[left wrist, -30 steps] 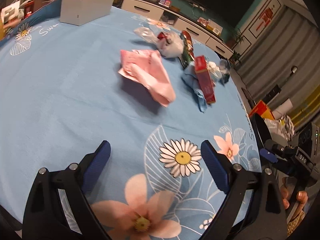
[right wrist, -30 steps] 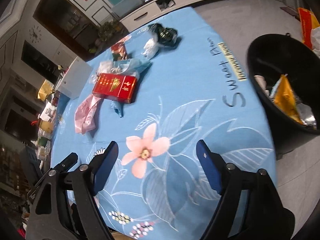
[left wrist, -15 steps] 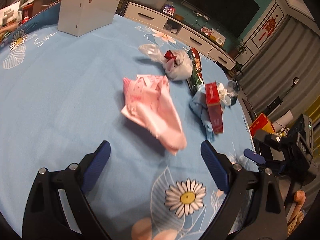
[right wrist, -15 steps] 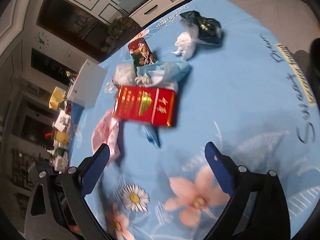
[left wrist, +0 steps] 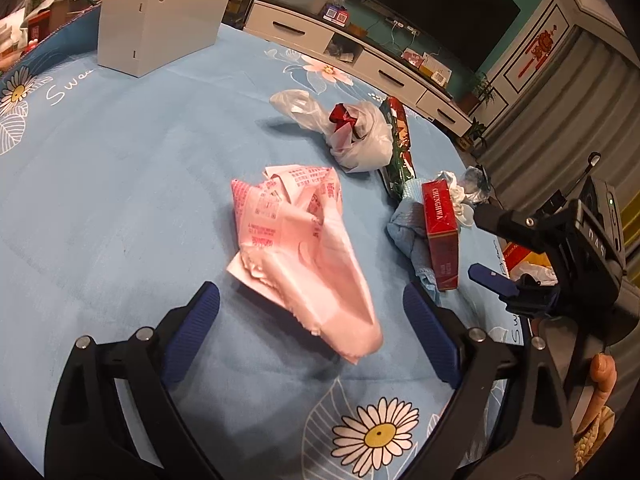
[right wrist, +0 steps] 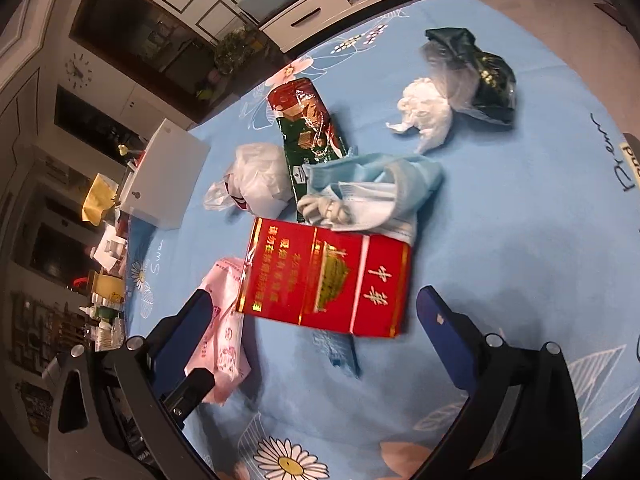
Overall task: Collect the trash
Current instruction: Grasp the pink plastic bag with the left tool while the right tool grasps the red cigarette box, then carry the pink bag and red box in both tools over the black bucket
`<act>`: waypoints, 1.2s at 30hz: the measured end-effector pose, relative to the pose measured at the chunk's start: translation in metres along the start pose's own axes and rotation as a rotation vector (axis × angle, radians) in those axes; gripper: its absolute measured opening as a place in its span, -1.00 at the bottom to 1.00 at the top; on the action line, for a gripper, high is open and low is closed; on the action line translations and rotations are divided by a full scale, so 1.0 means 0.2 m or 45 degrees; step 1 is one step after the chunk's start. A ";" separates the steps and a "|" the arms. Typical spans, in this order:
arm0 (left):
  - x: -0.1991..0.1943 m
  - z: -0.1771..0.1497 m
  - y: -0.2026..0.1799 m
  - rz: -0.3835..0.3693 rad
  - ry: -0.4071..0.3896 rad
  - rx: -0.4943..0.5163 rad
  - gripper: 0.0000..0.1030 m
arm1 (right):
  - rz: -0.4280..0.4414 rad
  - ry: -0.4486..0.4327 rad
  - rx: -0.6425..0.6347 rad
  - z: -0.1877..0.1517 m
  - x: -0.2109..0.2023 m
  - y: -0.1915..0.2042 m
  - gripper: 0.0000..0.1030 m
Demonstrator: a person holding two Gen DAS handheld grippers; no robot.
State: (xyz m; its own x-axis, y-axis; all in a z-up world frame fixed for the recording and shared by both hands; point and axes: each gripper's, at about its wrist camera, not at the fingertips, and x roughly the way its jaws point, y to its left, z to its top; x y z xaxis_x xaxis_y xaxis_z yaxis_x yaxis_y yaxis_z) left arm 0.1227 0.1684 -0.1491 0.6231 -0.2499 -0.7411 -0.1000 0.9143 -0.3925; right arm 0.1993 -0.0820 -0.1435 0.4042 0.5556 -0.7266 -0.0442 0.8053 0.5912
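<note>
While both grippers have closed in on the litter, the right gripper point(right wrist: 312, 332), fingers just spread wide and empty, now frames the red carton point(right wrist: 326, 280) (mid-tabletop), and the left gripper point(left wrist: 312, 330), fingers apart, straddles the pink wrapper point(left wrist: 304, 248), so pickups look imminent.

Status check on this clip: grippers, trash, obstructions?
Left gripper open over pink wrapper. Right gripper empty, jaws just been opening, facing red carton. Carton lies on blue mask. Nothing blocking.
</note>
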 end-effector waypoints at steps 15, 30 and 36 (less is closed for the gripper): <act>0.05 0.03 -0.01 0.007 0.012 0.013 0.80 | -0.060 0.052 0.046 0.02 0.10 -0.01 0.94; 0.06 0.01 0.00 -0.018 0.019 0.000 -0.37 | -0.002 -0.018 -0.035 -0.04 0.01 0.01 0.74; 0.01 0.00 -0.02 -0.042 -0.019 0.009 -0.62 | 0.071 -0.010 -0.029 -0.10 -0.08 -0.02 0.74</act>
State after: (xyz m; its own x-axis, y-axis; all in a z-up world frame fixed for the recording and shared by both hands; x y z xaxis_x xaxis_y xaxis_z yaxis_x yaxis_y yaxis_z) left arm 0.1245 0.1653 -0.1490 0.6373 -0.2757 -0.7196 -0.0733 0.9079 -0.4127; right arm 0.1753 -0.0902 -0.1416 0.4075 0.5984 -0.6898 -0.0880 0.7776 0.6226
